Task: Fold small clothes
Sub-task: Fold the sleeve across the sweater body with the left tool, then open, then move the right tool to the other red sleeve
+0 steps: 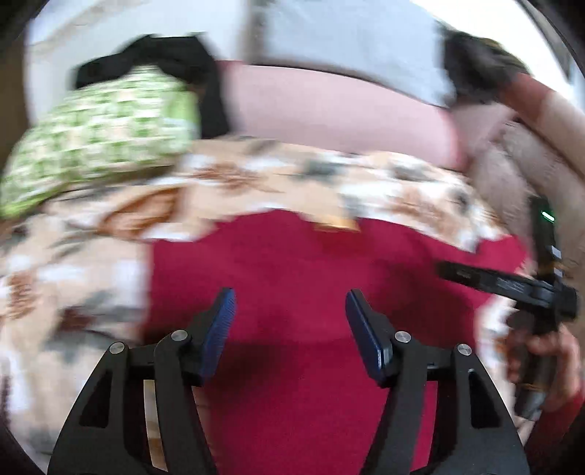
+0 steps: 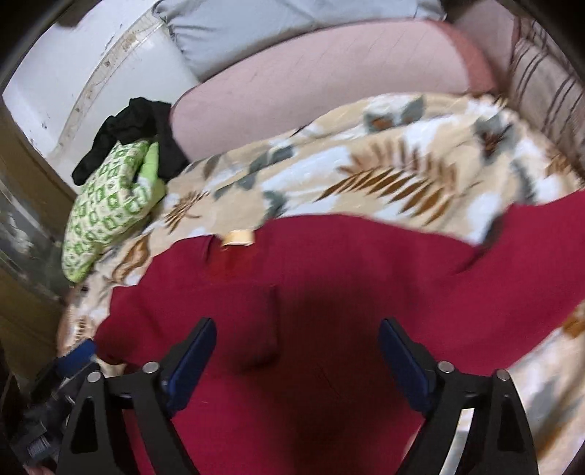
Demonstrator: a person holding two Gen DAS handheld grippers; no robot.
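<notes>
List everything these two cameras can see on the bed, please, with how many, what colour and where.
red garment: one, dark red, spread flat on the blanket under both grippers, tan label at its far edge
blanket: one, cream with brown and grey leaves, covering the bed
green patterned cloth: one, green and white, bunched at the far left
black cloth: one, black, heaped behind the green one
pink pillow: one, pale pink, beyond the blanket
grey pillow: one, light grey, behind the pink one
left gripper: black with blue pads, open above the garment
right gripper: same, open, nothing between the pads
hand: one, holding the right gripper's handle
</notes>
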